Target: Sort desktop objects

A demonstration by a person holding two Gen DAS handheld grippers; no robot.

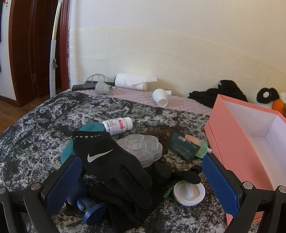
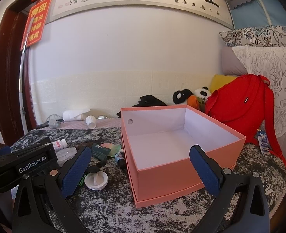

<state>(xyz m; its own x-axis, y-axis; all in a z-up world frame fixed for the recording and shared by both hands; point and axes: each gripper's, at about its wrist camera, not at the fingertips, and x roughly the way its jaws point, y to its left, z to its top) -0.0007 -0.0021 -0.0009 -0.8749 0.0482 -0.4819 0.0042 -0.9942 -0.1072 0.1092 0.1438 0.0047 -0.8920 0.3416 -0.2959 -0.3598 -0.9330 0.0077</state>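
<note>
A pile of small objects lies on a black-and-white blanket. In the left wrist view my left gripper [image 1: 143,182] is open, its blue pads either side of a black Nike glove [image 1: 112,163]. Around the glove lie a clear flower-shaped pill box [image 1: 143,147], a white pill bottle [image 1: 117,125], a white round lid [image 1: 189,193], a dark green packet [image 1: 183,148] and a blue round-based object [image 1: 90,207]. An empty pink box [image 1: 259,139] stands to the right. In the right wrist view my right gripper [image 2: 141,170] is open and empty, in front of the pink box [image 2: 174,167].
A paper roll [image 1: 132,82], a white cup [image 1: 160,97] and a grey cup [image 1: 102,87] lie by the wall. Black cloth [image 1: 220,93] and plush pandas [image 1: 276,101] sit behind the box. A red backpack [image 2: 243,104] leans to the box's right. My left gripper's body [image 2: 22,163] sits left.
</note>
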